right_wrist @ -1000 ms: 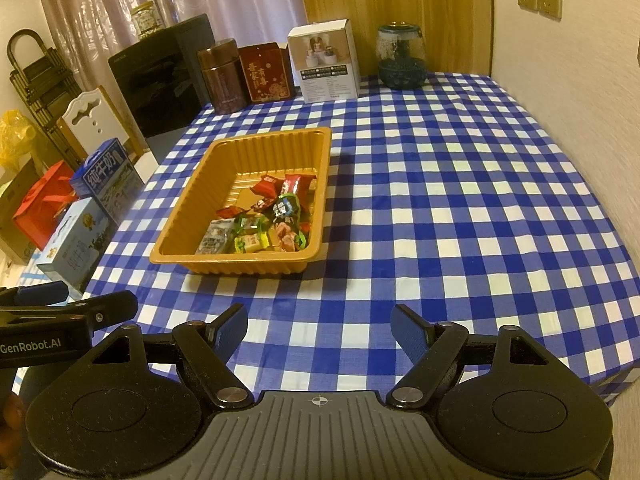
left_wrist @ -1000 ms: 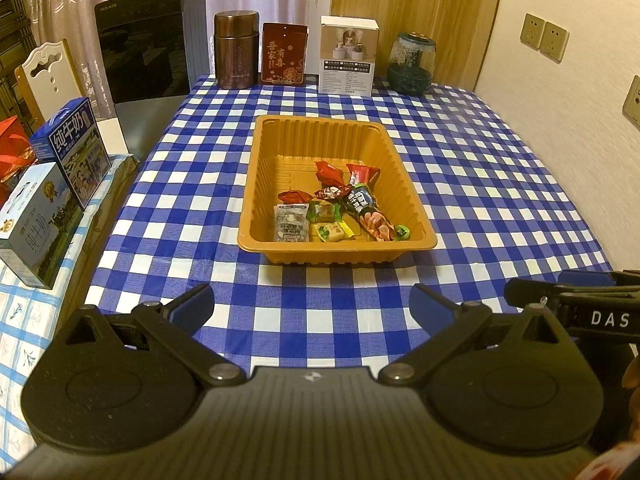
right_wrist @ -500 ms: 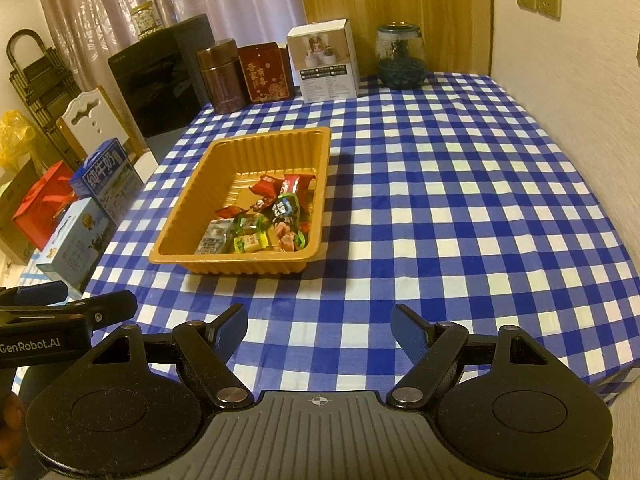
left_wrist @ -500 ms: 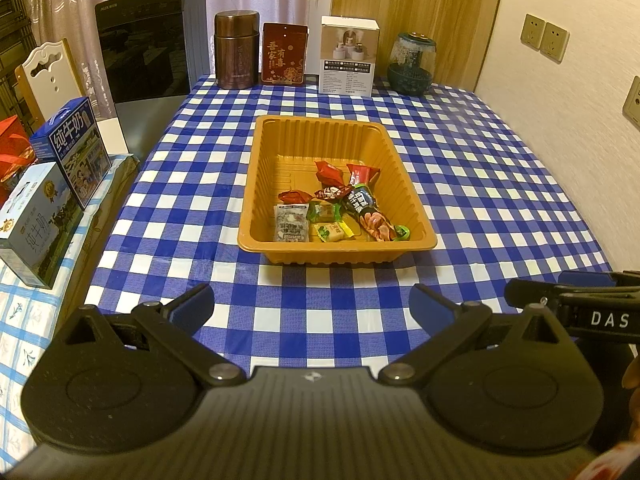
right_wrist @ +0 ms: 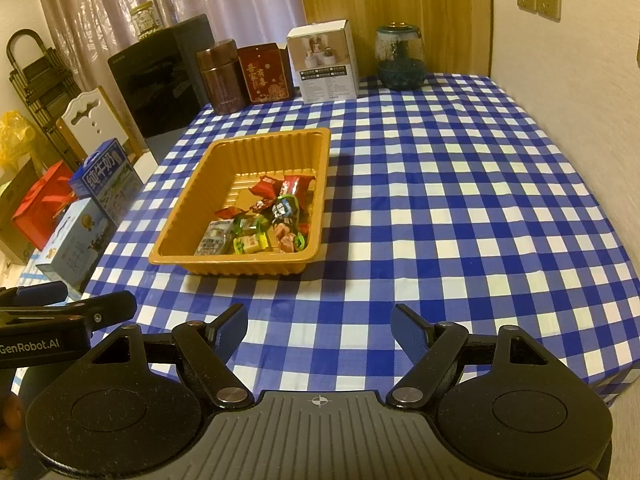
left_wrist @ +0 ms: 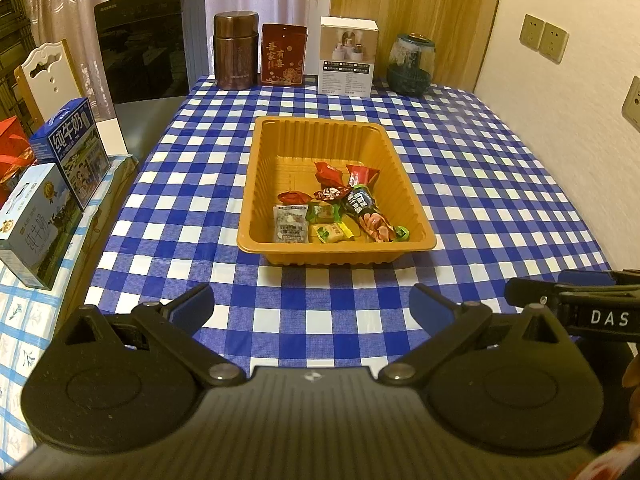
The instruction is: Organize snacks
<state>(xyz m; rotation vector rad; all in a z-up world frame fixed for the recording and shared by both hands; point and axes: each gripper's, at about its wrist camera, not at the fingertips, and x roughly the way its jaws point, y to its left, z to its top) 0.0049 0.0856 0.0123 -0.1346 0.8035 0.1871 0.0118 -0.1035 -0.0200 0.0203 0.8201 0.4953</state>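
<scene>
Both tools, left tool (left_wrist: 312,304) and right tool (right_wrist: 319,326), hung apart and empty; snacks (left_wrist: 334,208) crowded ahead in the tray (left_wrist: 256,184), so one pinch risked snagging several.

brown canister (left_wrist: 235,51), white box (left_wrist: 348,55), glass jar (left_wrist: 411,64)

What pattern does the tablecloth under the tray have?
Blue and white checks; the tablecloth shows best in the right wrist view.

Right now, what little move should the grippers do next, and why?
Probably nothing but drawing back: every snack in view already lies in the tray, none on the cloth. Both the left hand-held gripper and the right hand-held gripper hang open and empty at the table's near edge.
</scene>
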